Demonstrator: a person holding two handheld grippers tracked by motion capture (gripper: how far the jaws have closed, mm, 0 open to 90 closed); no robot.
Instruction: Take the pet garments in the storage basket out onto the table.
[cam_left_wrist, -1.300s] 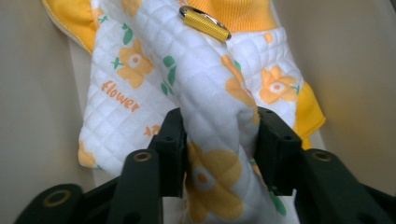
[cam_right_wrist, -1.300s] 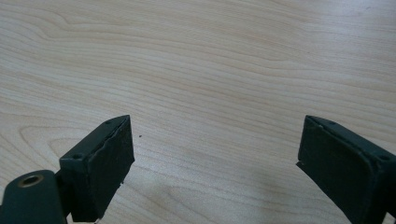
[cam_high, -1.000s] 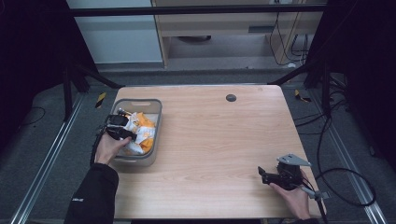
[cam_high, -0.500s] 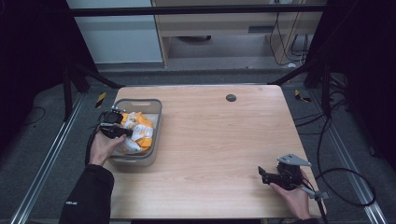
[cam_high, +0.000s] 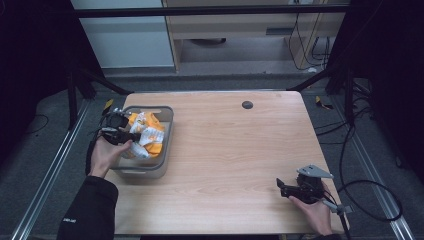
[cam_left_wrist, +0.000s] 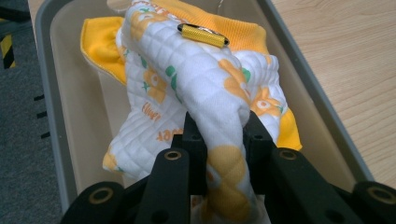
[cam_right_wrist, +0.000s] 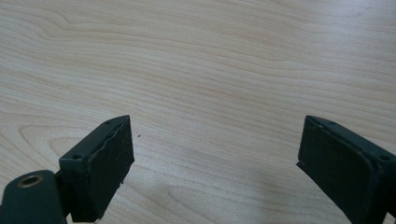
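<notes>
Quilted cloth (cam_left_wrist: 201, 88) has shifted left with the left gripper (cam_left_wrist: 219, 135).

Light wood tabletop (cam_high: 235, 145) on grey carpeted floor (cam_high: 45, 165); pale cabinet (cam_high: 122, 35), possibly shelving, beyond; surroundings dim.

Count: 1 grey bin (cam_high: 161, 118) at table's 9 o'clock; 1 white-orange quilted cloth (cam_left_wrist: 205, 88) in it; 1 small yellow cylinder (cam_left_wrist: 202, 34) atop cloth; 2 grippers; 1 dark disc (cam_high: 247, 104) at 12 o'clock.
</notes>
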